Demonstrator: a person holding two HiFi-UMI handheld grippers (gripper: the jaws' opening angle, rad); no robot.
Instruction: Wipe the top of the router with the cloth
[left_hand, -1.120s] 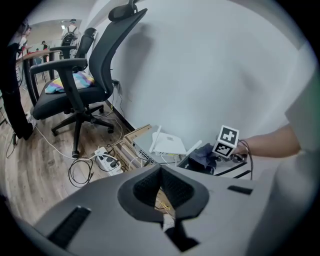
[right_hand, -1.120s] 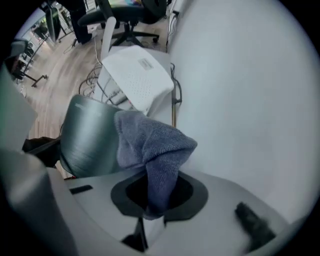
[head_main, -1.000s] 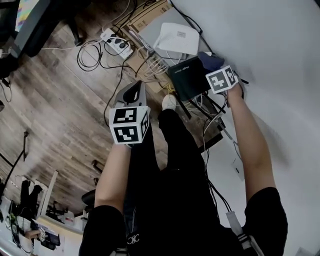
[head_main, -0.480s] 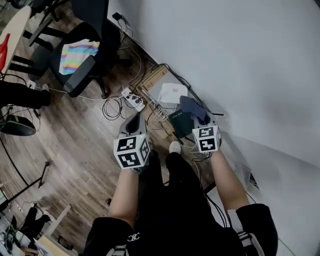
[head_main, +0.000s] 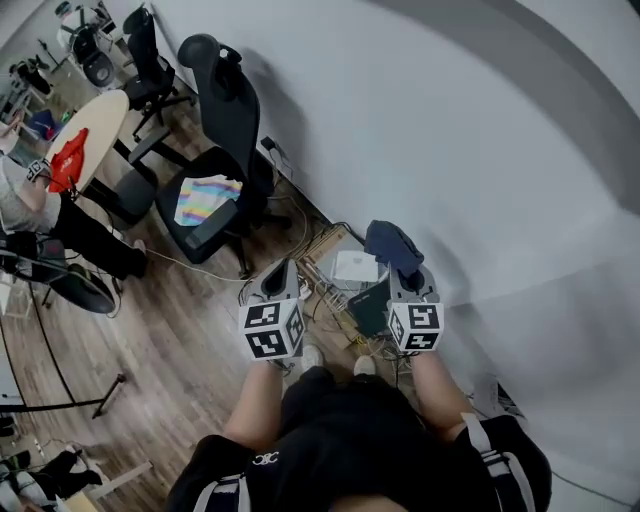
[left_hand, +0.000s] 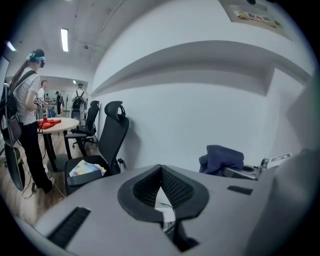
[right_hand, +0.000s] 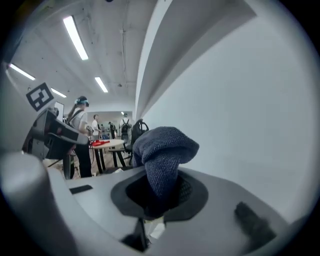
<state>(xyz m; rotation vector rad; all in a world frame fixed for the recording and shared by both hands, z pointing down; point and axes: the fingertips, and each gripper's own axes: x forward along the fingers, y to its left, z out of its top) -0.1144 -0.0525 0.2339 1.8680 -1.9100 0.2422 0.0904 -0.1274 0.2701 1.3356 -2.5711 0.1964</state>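
Note:
My right gripper (head_main: 400, 272) is shut on a dark blue cloth (head_main: 392, 245), which bunches above its jaws (right_hand: 162, 150). It is held up in the air in front of the white wall. Below it on the floor sit a white router (head_main: 355, 267) and a dark box (head_main: 370, 306) among cables. My left gripper (head_main: 278, 274) is level with the right one; its jaws meet with nothing between them (left_hand: 161, 172). In the left gripper view the cloth (left_hand: 221, 159) shows at the right. Neither gripper touches the router.
A black office chair (head_main: 225, 130) with a colourful cloth (head_main: 205, 200) on its seat stands left of the router. Further left are a round table (head_main: 85, 125) and a standing person (head_main: 30, 210). Cables trail over the wooden floor (head_main: 150, 330).
The view has pulled up and back from the floor. Both grippers rose away from the dark box and router, and the right one carried the cloth up with it.

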